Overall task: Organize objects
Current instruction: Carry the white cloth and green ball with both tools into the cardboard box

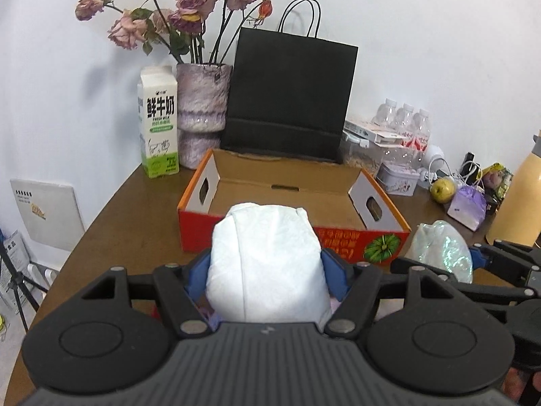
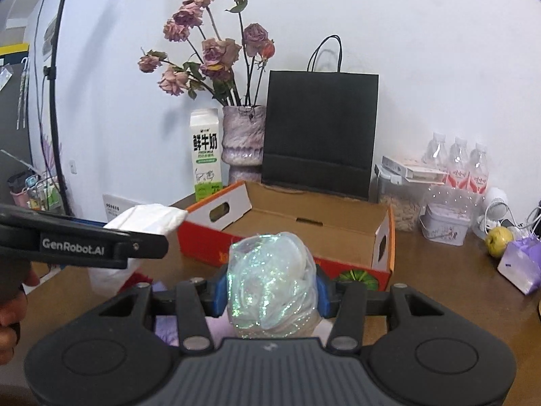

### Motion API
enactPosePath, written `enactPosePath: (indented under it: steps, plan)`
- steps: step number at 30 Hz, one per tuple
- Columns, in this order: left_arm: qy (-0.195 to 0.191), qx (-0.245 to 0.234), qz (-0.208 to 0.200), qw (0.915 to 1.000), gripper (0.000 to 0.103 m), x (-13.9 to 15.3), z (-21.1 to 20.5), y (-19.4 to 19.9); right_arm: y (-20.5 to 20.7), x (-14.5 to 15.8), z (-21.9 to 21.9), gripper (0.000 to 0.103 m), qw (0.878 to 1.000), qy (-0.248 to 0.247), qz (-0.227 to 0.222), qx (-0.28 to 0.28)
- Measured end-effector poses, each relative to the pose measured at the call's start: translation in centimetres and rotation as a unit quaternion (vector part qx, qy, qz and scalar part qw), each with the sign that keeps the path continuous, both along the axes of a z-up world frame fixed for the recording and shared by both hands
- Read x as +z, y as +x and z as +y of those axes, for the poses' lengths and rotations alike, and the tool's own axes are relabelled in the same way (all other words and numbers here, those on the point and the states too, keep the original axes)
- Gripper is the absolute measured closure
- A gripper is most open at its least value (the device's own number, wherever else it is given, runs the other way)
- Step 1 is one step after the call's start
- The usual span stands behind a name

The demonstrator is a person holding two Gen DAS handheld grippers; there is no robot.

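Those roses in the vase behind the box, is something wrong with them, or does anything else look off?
The roses in the purple vase are wilted: heads droop, petals are browned and shriveled. Nothing looks spilled or toppled. The milk carton and black paper bag stand upright behind the open cardboard box.

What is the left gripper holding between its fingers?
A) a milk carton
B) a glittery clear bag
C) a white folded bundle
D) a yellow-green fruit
C: the left gripper has its blue-padded fingers pressed on both sides of the white folded bundle; the glittery bag is in the right gripper.
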State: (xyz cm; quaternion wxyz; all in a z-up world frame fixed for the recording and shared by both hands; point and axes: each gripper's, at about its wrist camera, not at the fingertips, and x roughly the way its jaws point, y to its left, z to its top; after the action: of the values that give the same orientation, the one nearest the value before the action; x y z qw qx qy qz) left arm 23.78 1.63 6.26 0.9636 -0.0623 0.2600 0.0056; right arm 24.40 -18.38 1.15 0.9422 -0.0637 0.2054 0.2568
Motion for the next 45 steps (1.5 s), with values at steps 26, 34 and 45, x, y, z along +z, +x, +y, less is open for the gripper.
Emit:
enactPosePath:
  steps: [26,34,45]
  plan:
    - [0.005,0.002,-0.001,1.0000,0.035,0.8,-0.6,14.4,14.4,0.0,2.8,0.056,1.000,-0.002,0.008,-0.023]
    - [0.017,0.007,0.018,0.9997,0.035,0.1,-0.2,19.4,19.2,-0.4,4.0,0.056,1.000,-0.017,0.018,-0.015]
    - [0.022,0.010,0.040,0.9989,0.034,-2.1,-0.5,24.0,23.5,-2.5,6.0,0.056,0.997,-0.027,0.066,-0.010]
